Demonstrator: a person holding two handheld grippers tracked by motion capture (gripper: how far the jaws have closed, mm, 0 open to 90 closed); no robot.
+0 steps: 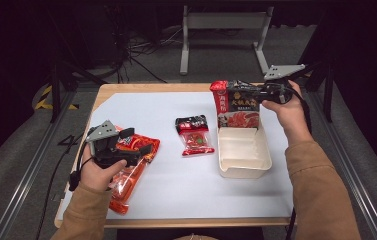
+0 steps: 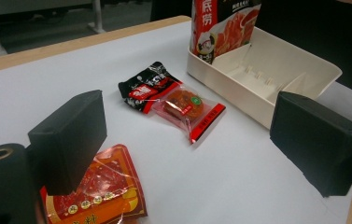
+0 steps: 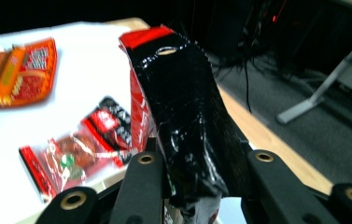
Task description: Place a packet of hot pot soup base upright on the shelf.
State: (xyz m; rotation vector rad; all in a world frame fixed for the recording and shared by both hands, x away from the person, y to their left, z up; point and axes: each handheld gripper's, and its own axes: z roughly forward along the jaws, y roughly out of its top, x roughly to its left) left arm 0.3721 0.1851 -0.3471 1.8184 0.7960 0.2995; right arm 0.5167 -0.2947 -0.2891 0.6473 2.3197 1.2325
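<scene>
Tall pouch: a black and red food pouch (image 1: pixel 237 105) stands upright at the far end of the cream tray, its bottom edge inside the tray.
Right gripper: the right gripper (image 1: pixel 256 93) comes in from the right at the pouch's upper part; in the right gripper view the pouch's glossy black side (image 3: pixel 187 135) sits between the two jaws, which are grasping it.
Tray: a cream tray (image 1: pixel 243 172) lies on the right half of the white sheet, with low dividers inside.
Small packet: a red and black packet (image 1: pixel 194 135) lies flat just left of the tray, apart from it.
Left gripper: the left gripper (image 1: pixel 138 149) hovers over the orange pouch, jaws released and spread wide, nothing between them.
Orange pouch: an orange and red pouch (image 1: pixel 131 175) lies flat near the desk's left edge.
Desk: a wooden desk (image 1: pixel 141 87) covered by a white sheet.
</scene>
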